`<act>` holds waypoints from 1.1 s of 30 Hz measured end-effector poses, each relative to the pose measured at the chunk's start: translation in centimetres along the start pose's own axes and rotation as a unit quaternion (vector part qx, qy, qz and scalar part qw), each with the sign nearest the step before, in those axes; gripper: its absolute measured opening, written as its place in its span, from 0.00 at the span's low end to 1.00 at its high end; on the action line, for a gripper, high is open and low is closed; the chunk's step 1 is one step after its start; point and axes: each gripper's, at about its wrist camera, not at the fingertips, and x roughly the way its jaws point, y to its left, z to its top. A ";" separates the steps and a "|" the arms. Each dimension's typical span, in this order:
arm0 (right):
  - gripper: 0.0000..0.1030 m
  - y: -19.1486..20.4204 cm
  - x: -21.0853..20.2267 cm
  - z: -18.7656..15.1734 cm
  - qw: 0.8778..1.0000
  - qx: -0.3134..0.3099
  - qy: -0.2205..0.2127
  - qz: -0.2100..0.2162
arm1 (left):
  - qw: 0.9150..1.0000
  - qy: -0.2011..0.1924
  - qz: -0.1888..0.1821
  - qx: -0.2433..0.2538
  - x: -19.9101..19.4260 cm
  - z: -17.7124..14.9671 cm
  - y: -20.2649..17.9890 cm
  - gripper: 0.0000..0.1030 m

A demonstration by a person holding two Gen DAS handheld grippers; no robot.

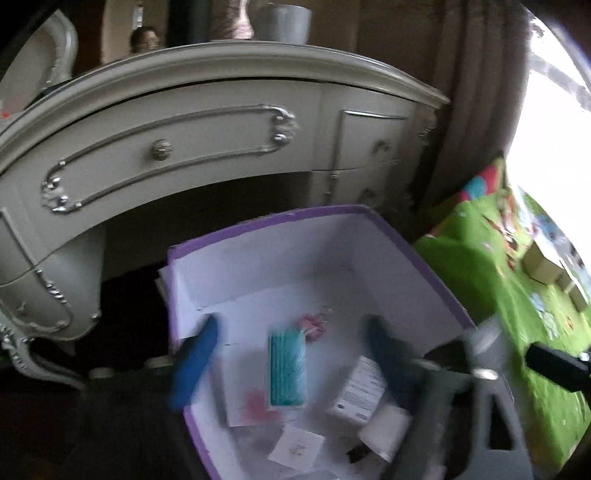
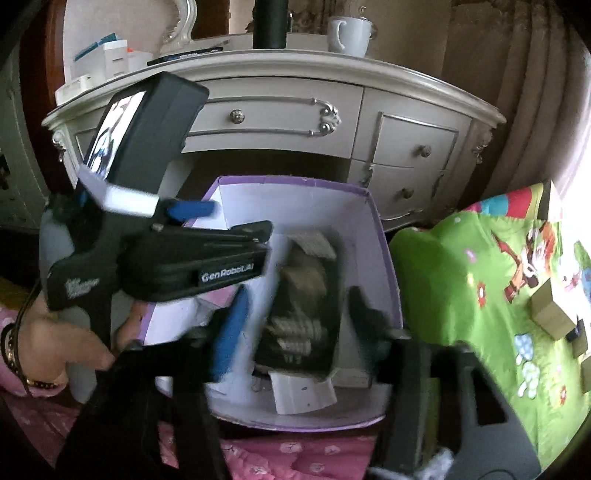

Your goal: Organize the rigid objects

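A white box with a purple rim (image 1: pixel 280 212) sits in front of me. My left gripper (image 1: pixel 288 350) hangs open over it, blue fingers (image 1: pixel 192 362) wide apart. A teal rectangular pack (image 1: pixel 287 369) lies on the box floor between them, touching neither. In the right wrist view the same box (image 2: pixel 295 180) holds a dark pack of pale rolls (image 2: pixel 303 302), blurred and tilted. My right gripper (image 2: pixel 295 328) is open around it, with a gap on each side. The left tool's black housing (image 2: pixel 166 258) reaches in from the left, held by a hand (image 2: pixel 74 347).
A white labelled carton (image 1: pixel 360 393), a small card (image 1: pixel 297 446) and pink bits (image 1: pixel 314 325) also lie in the box. Behind stands a cream dresser (image 2: pixel 280 110) with a mug (image 2: pixel 349 35) on top. A green cartoon bedspread (image 2: pixel 480 295) with tan boxes (image 2: pixel 552 317) lies right; pink cloth (image 2: pixel 295 454) lies below.
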 end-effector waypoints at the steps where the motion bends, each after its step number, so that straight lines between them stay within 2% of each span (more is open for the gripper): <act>1: 0.73 -0.2 -0.2 -0.2 1.000 0.003 -0.004 -0.005 | 1.000 -0.006 0.003 -0.005 -0.2 0.0 0.0 0.89; 6: 0.73 -3.0 -1.7 -1.5 0.998 0.046 -0.012 -0.033 | 1.000 -0.006 -0.004 0.014 -0.7 -0.3 -1.5 0.89; 8: 0.73 -5.2 -2.7 -2.3 0.995 0.082 -0.020 -0.053 | 0.999 -0.008 -0.018 0.031 -1.1 -0.4 -2.9 0.89; 10: 0.74 -7.9 -4.1 -3.0 0.989 0.123 -0.028 -0.078 | 0.997 -0.007 -0.048 0.052 -1.7 -0.4 -4.9 0.89; 13: 0.78 -12.8 -6.4 -5.5 0.971 0.195 -0.031 -0.138 | 0.990 -0.002 -0.105 0.096 -2.4 -0.4 -8.9 0.89; 15: 0.78 -16.3 -8.0 -8.2 0.950 0.250 -0.022 -0.186 | 0.980 0.005 -0.147 0.133 -2.7 -0.2 -12.3 0.89; 17: 0.78 -19.7 -10.0 -11.6 0.924 0.312 -0.017 -0.221 | 0.962 0.017 -0.204 0.181 -2.3 0.3 -17.1 0.90; 20: 0.78 -23.1 -12.3 -15.3 0.894 0.374 -0.021 -0.246 | 0.926 0.021 -0.273 0.259 -1.0 1.5 -23.8 1.00; 21: 0.78 -23.9 -13.2 -16.5 0.884 0.392 -0.025 -0.253 | 0.900 0.031 -0.302 0.312 0.6 2.5 -27.4 1.00; 22: 0.78 -24.5 -14.1 -17.5 0.877 0.404 -0.029 -0.259 | 0.885 0.038 -0.311 0.345 1.9 3.1 -29.6 1.00; 23: 0.78 -24.8 -14.8 -18.3 0.872 0.411 -0.033 -0.264 | 0.864 0.044 -0.313 0.392 3.7 3.8 -32.5 1.00; 24: 0.78 -25.1 -15.6 -19.0 0.868 0.415 -0.037 -0.270 | 0.851 0.046 -0.310 0.422 4.6 4.2 -34.2 1.00; 25: 0.78 -25.3 -16.2 -19.6 0.864 0.418 -0.042 -0.275 | 0.834 0.039 -0.301 0.461 6.0 4.8 -36.4 1.00; 26: 0.78 -25.4 -16.6 -20.1 0.862 0.421 -0.046 -0.279 | 0.824 0.026 -0.284 0.490 7.3 5.4 -38.4 1.00; 27: 0.78 -25.6 -16.8 -20.7 0.860 0.424 -0.047 -0.280 | 0.820 0.026 -0.278 0.500 8.0 5.8 -39.4 1.00; 29: 0.78 -25.8 -16.8 -21.6 0.857 0.429 -0.046 -0.282 | 0.804 0.076 -0.294 0.512 10.7 6.8 -42.3 1.00; 32: 0.78 -26.6 -16.6 -22.5 0.857 0.432 -0.034 -0.278 | 0.795 0.127 -0.315 0.504 13.0 6.1 -44.4 0.99; 33: 0.78 -27.0 -16.4 -22.8 0.858 0.432 -0.030 -0.277 | 0.789 0.137 -0.336 0.496 13.1 5.5 -44.9 0.96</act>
